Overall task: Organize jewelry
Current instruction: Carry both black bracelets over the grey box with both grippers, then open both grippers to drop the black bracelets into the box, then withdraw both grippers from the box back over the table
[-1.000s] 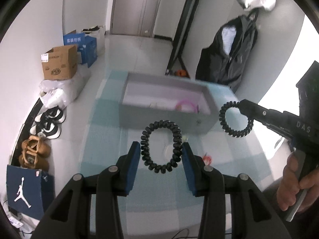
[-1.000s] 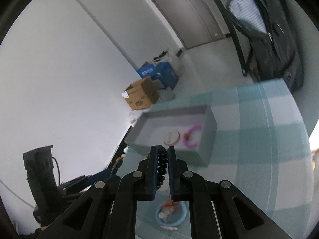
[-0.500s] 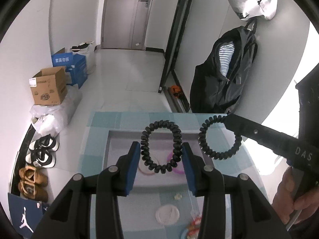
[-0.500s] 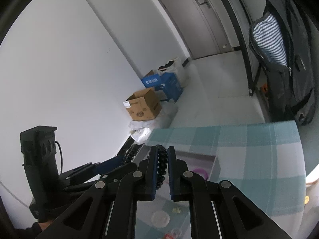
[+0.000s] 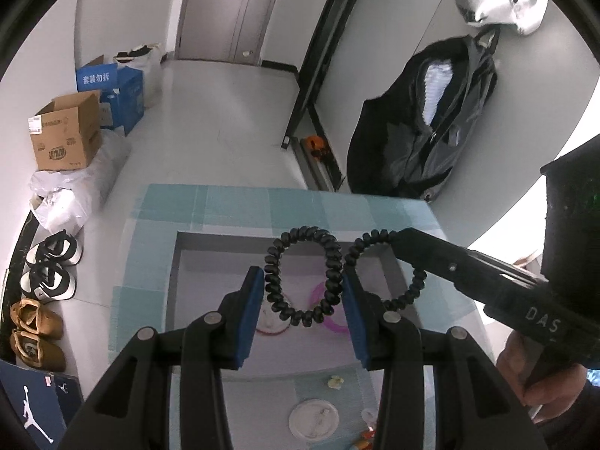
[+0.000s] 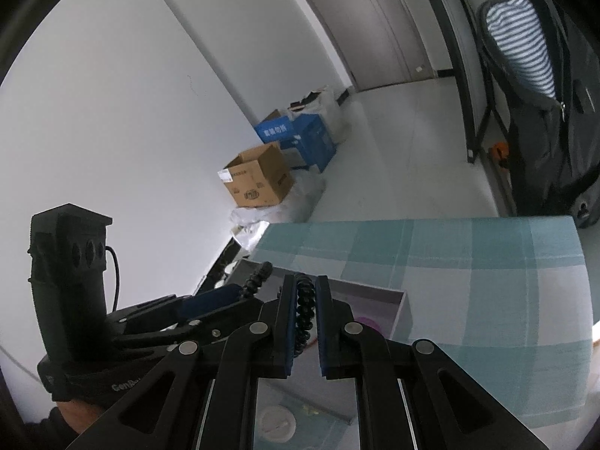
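Observation:
My left gripper [image 5: 302, 292] is shut on a black spiral hair tie [image 5: 325, 251] and holds it above the grey open box [image 5: 170, 288]. My right gripper [image 6: 303, 300] is shut on a second black spiral hair tie [image 6: 305, 309], which also shows in the left wrist view [image 5: 412, 292] just right of the first one, over the box's right side. A pink ring [image 5: 333, 324] and a white round piece [image 5: 268, 324] lie inside the box. In the right wrist view the left gripper [image 6: 225, 300] sits close at the left.
The box stands on a table with a teal checked cloth [image 5: 225, 202]. A white round lid [image 5: 313, 418], a small yellow flower piece [image 5: 335, 381] and small colourful bits [image 5: 365, 438] lie in front of the box. Cardboard boxes [image 5: 65, 135], shoes [image 5: 48, 273] and a hanging jacket [image 5: 431, 127] are beyond.
Both grippers have moved a little nearer to the box with their hair ties, and the right tie now hangs closer to the left one. Both grips are unchanged.

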`<state>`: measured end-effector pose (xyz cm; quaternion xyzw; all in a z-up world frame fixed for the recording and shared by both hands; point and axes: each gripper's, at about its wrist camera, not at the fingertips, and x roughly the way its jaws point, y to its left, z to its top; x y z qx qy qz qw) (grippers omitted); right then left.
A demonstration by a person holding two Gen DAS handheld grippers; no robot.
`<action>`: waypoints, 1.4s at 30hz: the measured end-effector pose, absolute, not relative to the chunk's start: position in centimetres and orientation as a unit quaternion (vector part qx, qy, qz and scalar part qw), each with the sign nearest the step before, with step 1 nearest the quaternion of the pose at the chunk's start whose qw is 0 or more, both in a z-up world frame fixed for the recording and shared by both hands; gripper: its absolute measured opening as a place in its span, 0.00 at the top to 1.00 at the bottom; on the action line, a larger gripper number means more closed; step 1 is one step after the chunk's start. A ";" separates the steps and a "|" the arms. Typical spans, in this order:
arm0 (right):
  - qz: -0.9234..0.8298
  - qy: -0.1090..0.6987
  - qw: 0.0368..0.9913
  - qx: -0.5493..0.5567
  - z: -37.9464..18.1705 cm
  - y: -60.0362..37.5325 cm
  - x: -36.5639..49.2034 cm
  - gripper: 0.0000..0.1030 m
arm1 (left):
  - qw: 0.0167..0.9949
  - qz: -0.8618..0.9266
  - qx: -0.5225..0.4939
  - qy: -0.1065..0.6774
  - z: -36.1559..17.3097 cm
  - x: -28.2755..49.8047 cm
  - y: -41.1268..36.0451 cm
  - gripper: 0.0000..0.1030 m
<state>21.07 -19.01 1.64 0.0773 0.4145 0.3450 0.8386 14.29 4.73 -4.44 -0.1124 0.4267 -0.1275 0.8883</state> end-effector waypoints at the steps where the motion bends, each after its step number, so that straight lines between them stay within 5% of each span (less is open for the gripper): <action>1: 0.344 0.419 0.837 0.078 1.4 -18.9 21.2 0.92 | 0.887 -0.128 -0.114 0.430 -4.6 14.5 4.7 0.65; 16: 0.335 0.434 0.833 0.083 0.5 -19.0 21.8 0.89 | 0.876 -0.135 -0.113 0.450 -5.7 14.9 4.3 0.64; 19: 0.330 0.432 0.836 0.079 0.5 -19.1 21.7 0.87 | 0.875 -0.135 -0.110 0.452 -5.6 15.0 4.3 0.54; 22: 0.326 0.433 0.836 0.085 0.5 -19.5 21.7 0.65 | 0.880 -0.131 -0.104 0.444 -5.3 14.7 4.2 0.35; 25: 0.321 0.424 0.842 0.094 0.9 -20.5 21.5 0.58 | 0.887 -0.129 -0.105 0.431 -4.9 14.3 4.4 0.34; 29: 0.305 0.405 0.855 0.107 1.8 -22.1 20.7 0.31 | 0.901 -0.107 -0.093 0.410 -4.2 13.3 4.4 0.34; 42: 0.296 0.387 0.867 0.103 2.9 -24.6 16.6 0.15 | 0.919 -0.048 -0.072 0.384 -2.7 9.1 4.0 0.34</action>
